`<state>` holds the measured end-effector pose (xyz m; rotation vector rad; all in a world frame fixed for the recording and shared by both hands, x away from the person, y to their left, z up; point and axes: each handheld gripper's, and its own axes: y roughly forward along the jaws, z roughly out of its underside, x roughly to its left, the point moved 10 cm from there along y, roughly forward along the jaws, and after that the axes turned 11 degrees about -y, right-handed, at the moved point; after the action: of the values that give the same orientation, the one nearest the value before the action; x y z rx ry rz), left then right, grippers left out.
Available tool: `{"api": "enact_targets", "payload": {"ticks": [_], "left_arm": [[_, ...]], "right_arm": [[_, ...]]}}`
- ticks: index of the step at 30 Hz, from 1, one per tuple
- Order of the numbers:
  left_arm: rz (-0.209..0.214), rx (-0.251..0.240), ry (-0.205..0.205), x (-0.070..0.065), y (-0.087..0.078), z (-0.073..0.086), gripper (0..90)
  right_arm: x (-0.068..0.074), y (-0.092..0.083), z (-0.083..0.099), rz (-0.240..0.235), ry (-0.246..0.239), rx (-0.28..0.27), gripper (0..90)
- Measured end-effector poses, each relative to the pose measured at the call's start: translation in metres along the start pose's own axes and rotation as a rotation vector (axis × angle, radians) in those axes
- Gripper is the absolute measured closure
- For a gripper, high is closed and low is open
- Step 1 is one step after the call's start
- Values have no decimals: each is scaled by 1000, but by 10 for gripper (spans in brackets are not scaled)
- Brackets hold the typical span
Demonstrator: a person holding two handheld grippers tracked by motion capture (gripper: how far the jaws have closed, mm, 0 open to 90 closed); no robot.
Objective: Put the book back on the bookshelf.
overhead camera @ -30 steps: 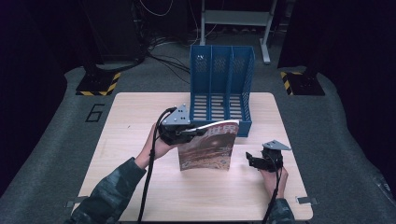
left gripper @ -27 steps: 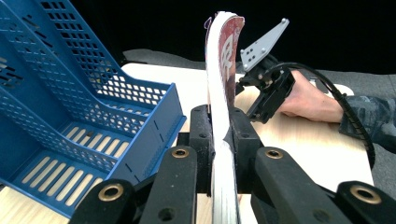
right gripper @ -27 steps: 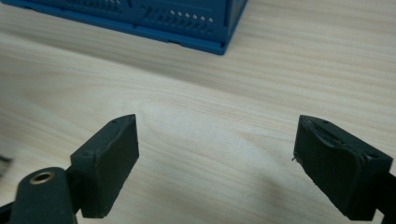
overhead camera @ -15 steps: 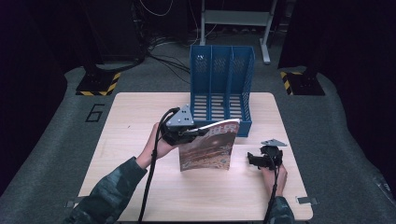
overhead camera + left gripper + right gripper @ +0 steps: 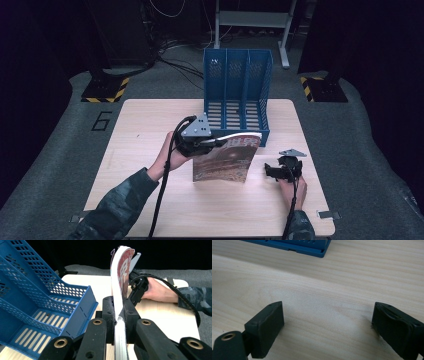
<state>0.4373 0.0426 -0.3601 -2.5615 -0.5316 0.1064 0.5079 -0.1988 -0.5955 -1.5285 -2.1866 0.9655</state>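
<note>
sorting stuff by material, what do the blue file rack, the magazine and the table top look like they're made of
Blue file rack: likely moulded plastic, matt, with perforated walls and a slotted floor. Magazine: paper, with a seemingly glossy printed cover and thin white page edges that bend in the left gripper. Table top: pale wood or wood-look laminate, with visible grain lines.

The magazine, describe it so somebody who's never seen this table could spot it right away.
Start at the blue file rack on the far side of the wooden table. Just in front of it, the left gripper clamps the magazine, which hangs on edge. It is the one reddish-brown printed thing there.
</note>
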Motion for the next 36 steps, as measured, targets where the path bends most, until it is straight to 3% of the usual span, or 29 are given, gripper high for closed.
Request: {"api": "enact_targets", "payload": {"ticks": [7, 36], "left_arm": [[-11, 8, 21, 0, -4, -5, 837], [-112, 10, -15, 25, -43, -14, 836]], "right_arm": [[0, 0, 0, -1, -1, 1, 105], [0, 0, 0, 3, -3, -1, 111]]}}
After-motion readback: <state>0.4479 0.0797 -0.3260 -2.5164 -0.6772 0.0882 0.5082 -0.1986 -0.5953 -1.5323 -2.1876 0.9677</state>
